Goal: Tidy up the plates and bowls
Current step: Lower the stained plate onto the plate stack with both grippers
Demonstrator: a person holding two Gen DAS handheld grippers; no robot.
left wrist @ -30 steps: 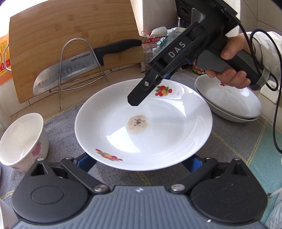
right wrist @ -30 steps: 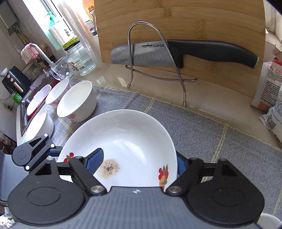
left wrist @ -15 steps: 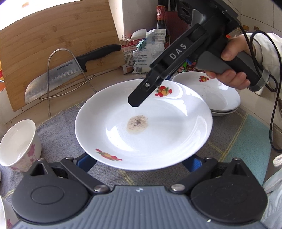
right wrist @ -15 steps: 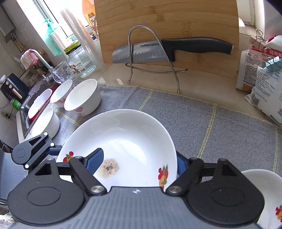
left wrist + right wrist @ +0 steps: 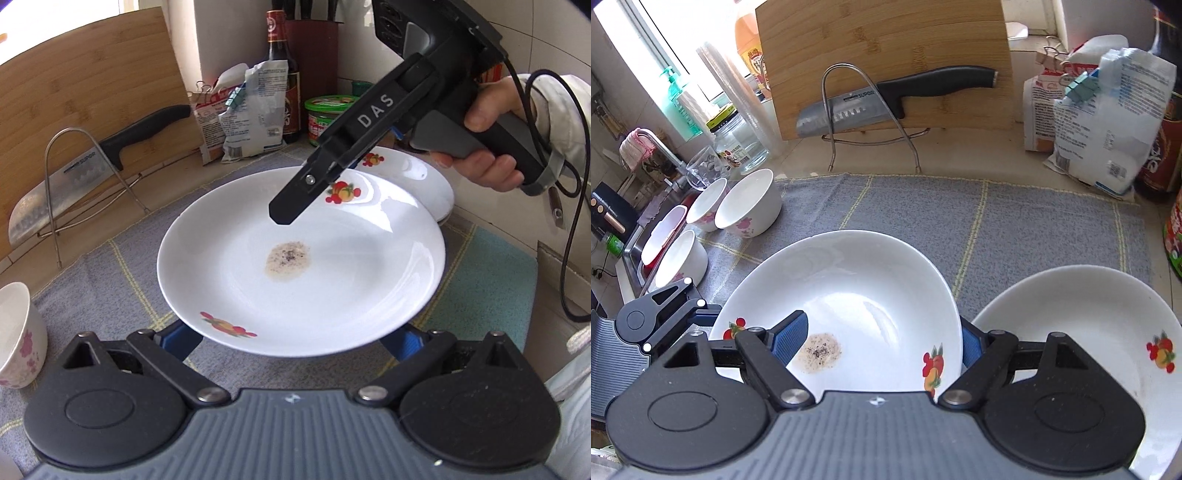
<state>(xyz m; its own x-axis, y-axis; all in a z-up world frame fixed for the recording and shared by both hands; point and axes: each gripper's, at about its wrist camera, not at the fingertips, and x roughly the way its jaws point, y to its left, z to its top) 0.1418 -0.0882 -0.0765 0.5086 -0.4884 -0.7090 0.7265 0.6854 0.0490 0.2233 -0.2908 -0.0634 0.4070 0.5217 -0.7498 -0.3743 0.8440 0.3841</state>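
Note:
A white plate with fruit prints and a brown stain [image 5: 301, 260] hangs above the grey mat; it also shows in the right wrist view [image 5: 857, 310]. My right gripper [image 5: 882, 341] is shut on its rim, one blue pad [image 5: 790, 336] inside the plate and one outside. My left gripper [image 5: 291, 339] sits under the plate's near edge with its jaws spread wide, not pinching it. A stack of matching plates [image 5: 1082, 354] lies to the right, also in the left wrist view [image 5: 413, 177]. Several white bowls with pink flowers [image 5: 748, 208] stand at the left.
A wire rack with a black-handled knife [image 5: 886, 99] stands before an upright wooden cutting board [image 5: 886, 48]. Clipped bags [image 5: 1104, 122], a dark bottle [image 5: 286, 74] and a green-lidded jar [image 5: 327, 114] crowd the back right. A sink [image 5: 639, 254] lies far left.
Both grippers have carried the stained plate to the right; its right edge is now over the plate stack. The knife rack and bowls have slid left in view.

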